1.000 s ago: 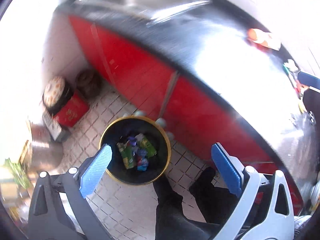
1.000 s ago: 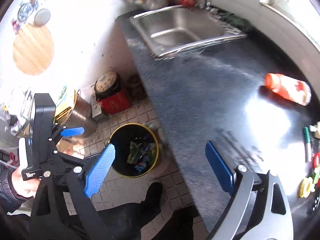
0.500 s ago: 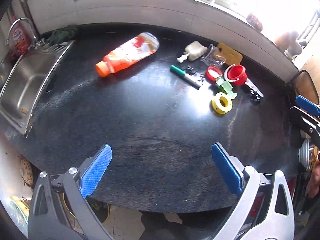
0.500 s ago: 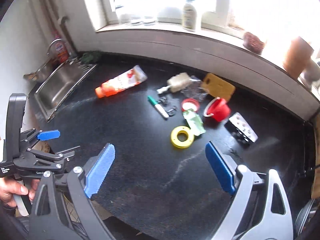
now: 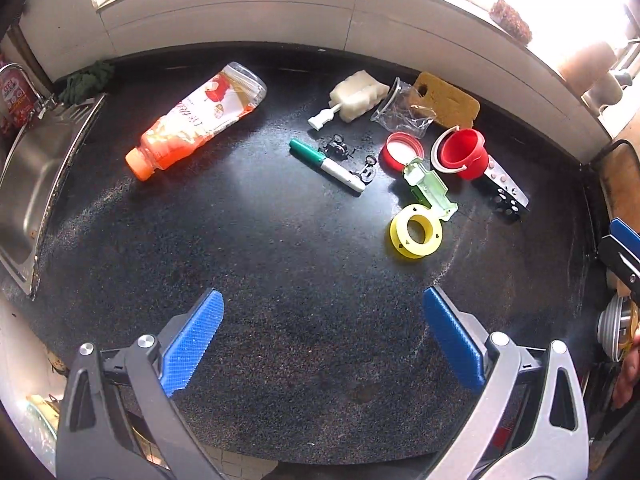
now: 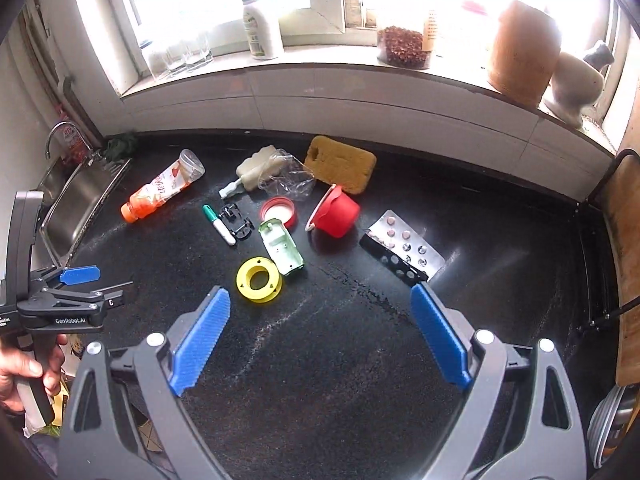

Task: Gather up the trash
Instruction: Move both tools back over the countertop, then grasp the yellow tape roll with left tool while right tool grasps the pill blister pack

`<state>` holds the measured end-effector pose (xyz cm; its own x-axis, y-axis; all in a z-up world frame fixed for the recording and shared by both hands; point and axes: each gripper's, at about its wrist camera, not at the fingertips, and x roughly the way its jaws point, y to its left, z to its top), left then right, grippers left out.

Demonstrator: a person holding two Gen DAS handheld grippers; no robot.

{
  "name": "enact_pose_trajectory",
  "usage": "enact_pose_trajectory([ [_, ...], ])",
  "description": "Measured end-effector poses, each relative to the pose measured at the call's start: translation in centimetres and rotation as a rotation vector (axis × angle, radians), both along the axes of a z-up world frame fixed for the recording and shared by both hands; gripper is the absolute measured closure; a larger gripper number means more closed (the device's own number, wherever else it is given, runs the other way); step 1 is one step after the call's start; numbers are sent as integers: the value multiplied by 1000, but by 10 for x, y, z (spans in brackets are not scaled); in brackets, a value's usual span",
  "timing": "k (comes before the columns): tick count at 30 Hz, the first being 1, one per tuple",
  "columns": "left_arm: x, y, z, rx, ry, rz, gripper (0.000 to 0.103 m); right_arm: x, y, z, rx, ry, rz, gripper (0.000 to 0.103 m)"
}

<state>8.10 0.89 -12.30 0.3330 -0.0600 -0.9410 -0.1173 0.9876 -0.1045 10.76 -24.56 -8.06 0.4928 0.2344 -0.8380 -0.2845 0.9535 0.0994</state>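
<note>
Swung from bin to counter — bottle (image 5: 196, 120) far-left of left hand-held gripper (image 5: 324, 344).

The bottle (image 5: 196, 120) lies on the counter (image 5: 280, 280), right of the sink (image 5: 24, 184). The marker (image 5: 326, 165) lies between bottle and bucket (image 5: 464, 152).

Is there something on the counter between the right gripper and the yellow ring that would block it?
Nothing visible does. The right gripper is open above bare counter, and the yellow ring lies just ahead of its left finger. The green case touches the ring on the far side only.
</note>
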Motion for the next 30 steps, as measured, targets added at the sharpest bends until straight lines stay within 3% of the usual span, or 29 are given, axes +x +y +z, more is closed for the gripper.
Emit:
enact_pose_trajectory([
  [9, 50, -55, -61, 82, 63, -119, 6, 48, -31, -57, -71, 78, 0, 14],
  [16, 77, -62, -104, 66, 112, -124, 6, 99, -50, -117, -119, 169, 9, 14],
  [19, 85, -55, -112, 38, 107, -99, 6, 119, -52, -137, -150, 187, 34, 14],
  [25, 95, -54, -122, 59, 121, -128, 7, 149, -51, -161, -160, 219, 57, 14],
  [27, 97, -57, -122, 89, 107, -144, 12, 155, -50, -167, -159, 231, 56, 15],
  [30, 101, -69, -119, 127, 78, -187, 36, 159, -45, -171, -173, 221, 68, 23],
])
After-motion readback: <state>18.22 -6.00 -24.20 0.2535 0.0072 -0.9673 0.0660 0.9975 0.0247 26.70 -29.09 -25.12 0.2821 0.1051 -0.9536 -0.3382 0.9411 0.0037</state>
